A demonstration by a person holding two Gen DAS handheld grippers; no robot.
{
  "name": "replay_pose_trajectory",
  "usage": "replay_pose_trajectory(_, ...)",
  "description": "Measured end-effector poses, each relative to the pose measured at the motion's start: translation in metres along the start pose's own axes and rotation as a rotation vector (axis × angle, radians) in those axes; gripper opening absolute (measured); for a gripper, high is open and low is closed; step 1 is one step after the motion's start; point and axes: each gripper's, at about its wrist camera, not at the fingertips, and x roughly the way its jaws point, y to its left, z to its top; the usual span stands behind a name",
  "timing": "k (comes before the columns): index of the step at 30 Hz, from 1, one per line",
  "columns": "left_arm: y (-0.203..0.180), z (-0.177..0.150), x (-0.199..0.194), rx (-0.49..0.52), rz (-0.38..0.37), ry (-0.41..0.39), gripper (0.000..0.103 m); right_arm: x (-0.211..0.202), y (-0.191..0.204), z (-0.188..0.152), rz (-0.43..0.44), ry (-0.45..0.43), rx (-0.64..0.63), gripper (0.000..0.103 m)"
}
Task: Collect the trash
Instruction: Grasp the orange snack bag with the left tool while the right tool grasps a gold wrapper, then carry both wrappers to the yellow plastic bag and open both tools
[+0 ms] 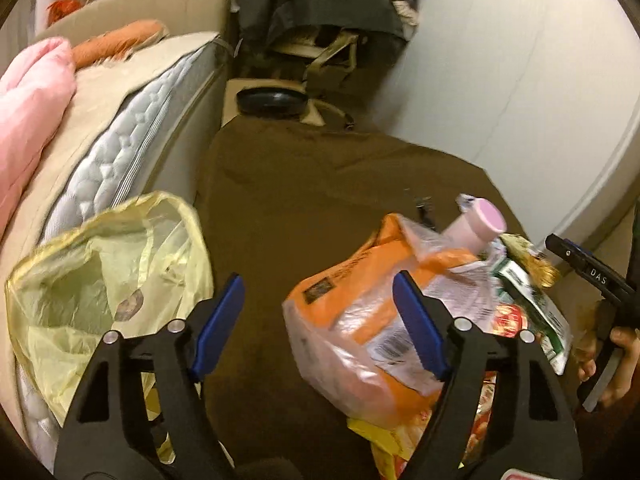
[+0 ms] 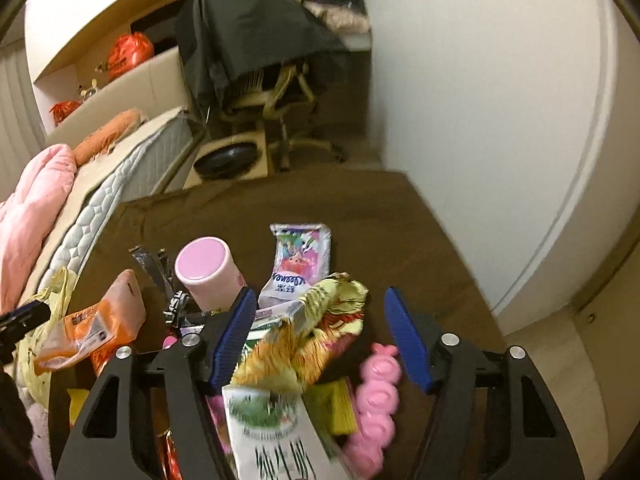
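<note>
A pile of trash lies on a brown cloth-covered table point(image 1: 304, 184). My left gripper point(image 1: 320, 320) is open and empty, between a pale yellow plastic bag point(image 1: 96, 280) on its left and an orange and clear wrapper point(image 1: 360, 320) on its right. My right gripper point(image 2: 320, 328) is open above a yellow patterned wrapper point(image 2: 320, 328), a green and white carton point(image 2: 272, 432) and a pink ridged object point(image 2: 378, 392). A pink cup point(image 2: 208, 268) and a purple and white pouch point(image 2: 298, 260) lie just beyond. The orange wrapper also shows in the right wrist view point(image 2: 96, 324).
A bed with a grey mattress point(image 1: 132, 144) and a pink duvet point(image 1: 28, 108) runs along the left. A desk chair draped in dark cloth point(image 2: 256, 52) and a black round device point(image 2: 226, 160) stand beyond the table. A white wall point(image 2: 480, 120) is on the right.
</note>
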Motion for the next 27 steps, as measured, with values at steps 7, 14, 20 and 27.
replay_pose_trajectory(7, 0.02, -0.015, 0.02, -0.078, -0.017, 0.111, 0.058, -0.007, 0.007, -0.025, -0.003, 0.023, -0.06, 0.032)
replay_pose_trajectory(14, 0.01, -0.029, 0.025, -0.105, -0.119, 0.187, 0.037, -0.048, 0.012, -0.033, -0.009, -0.051, -0.07, 0.028)
replay_pose_trajectory(20, 0.001, -0.031, 0.0, -0.069, -0.113, 0.109, 0.022, -0.083, 0.021, -0.034, -0.007, -0.107, -0.098, 0.028)
replay_pose_trajectory(27, 0.006, -0.022, -0.062, 0.007, -0.031, -0.055, 0.017, -0.108, 0.046, -0.036, 0.044, -0.149, -0.143, 0.028)
